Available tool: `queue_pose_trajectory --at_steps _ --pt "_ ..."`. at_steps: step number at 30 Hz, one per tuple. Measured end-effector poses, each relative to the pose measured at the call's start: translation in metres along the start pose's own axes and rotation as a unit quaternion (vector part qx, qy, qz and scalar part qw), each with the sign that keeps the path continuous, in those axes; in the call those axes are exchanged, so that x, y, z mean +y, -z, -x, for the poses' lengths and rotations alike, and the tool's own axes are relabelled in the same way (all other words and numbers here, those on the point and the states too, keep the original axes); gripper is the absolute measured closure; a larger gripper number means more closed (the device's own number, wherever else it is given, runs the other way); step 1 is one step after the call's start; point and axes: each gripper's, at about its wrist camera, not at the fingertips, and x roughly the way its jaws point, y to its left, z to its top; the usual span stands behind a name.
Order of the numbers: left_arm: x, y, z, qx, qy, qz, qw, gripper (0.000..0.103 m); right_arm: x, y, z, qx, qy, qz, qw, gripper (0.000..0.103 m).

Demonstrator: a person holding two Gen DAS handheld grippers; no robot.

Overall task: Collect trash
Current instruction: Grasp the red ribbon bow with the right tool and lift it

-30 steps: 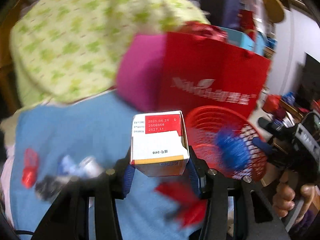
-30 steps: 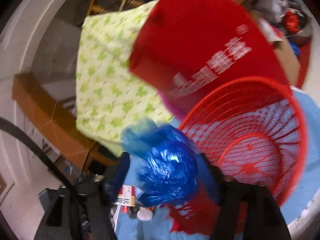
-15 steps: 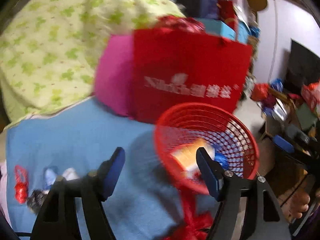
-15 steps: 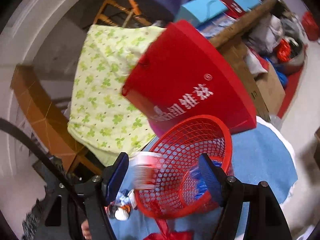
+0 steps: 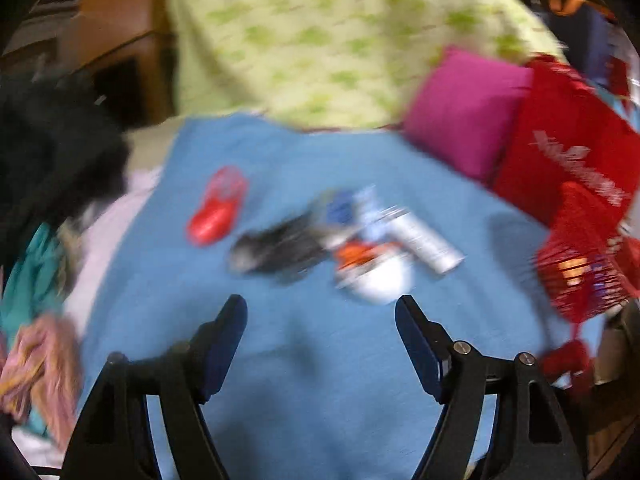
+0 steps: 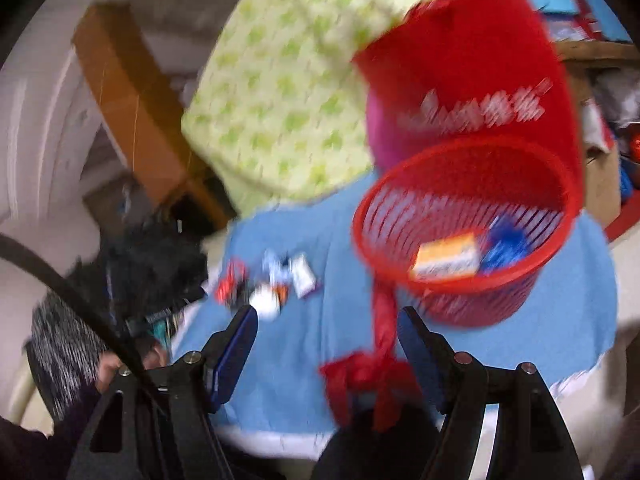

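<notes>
Basket (image 6: pixel 468 232) on cloth (image 6: pixel 320 340) right, box (image 6: pixel 446 258) inside; litter pile (image 6: pixel 272 280) left; bag (image 6: pixel 472 80) behind basket.

A red mesh basket (image 6: pixel 468 232) stands upright on a blue cloth (image 6: pixel 320 344), its round mouth open. Inside it lie an orange-and-white box (image 6: pixel 446 256) on its side and, just right of the box, a crumpled blue wrapper (image 6: pixel 506 246). Well left of the basket, on the same cloth, a loose cluster of trash remains: a red plastic piece (image 5: pixel 216 210) farthest from the basket, a dark crumpled scrap (image 5: pixel 276 248) beside it, a white-and-orange lump (image 5: pixel 372 272), and a white tube (image 5: pixel 428 242) lying flat, nearest the basket. Blur hides finer detail.
</notes>
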Motion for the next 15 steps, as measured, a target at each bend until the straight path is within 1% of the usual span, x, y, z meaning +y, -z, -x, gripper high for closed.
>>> queue_pose_trajectory --at_steps 2,4,5,8,11,12,13,14,15 --pt "0.02 0.009 -0.004 0.015 -0.009 0.013 0.9998 0.026 0.003 0.007 -0.033 0.051 0.024 0.002 0.998 0.027" --pt "0.026 0.015 -0.007 0.019 -0.014 0.017 0.9996 0.026 0.002 0.012 -0.063 0.092 0.051 0.001 0.994 0.027" --pt "0.029 0.018 -0.008 0.018 -0.013 0.018 0.9996 0.026 0.002 0.014 -0.079 0.111 0.067 0.006 0.992 0.027" --pt "0.029 0.018 -0.012 0.012 -0.006 0.016 0.9998 0.026 0.0 0.019 -0.124 0.169 0.124 0.023 0.977 0.028" --pt "0.029 0.023 -0.022 0.01 0.004 0.02 0.9998 0.026 0.001 0.024 -0.155 0.203 0.161 0.043 0.965 0.029" --pt "0.029 0.025 -0.026 0.008 0.009 0.023 0.9997 0.026 0.005 0.026 -0.162 0.208 0.18 0.061 0.959 0.032" --pt "0.028 0.028 -0.03 0.004 0.018 0.027 0.9995 0.026 0.009 0.027 -0.165 0.211 0.194 0.076 0.955 0.038" --pt "0.03 0.028 -0.034 0.002 0.023 0.029 0.9993 0.026 0.009 0.029 -0.167 0.212 0.201 0.089 0.952 0.039" --pt "0.03 0.032 -0.039 0.0 0.031 0.032 0.999 0.026 0.013 0.029 -0.169 0.208 0.208 0.104 0.95 0.042"
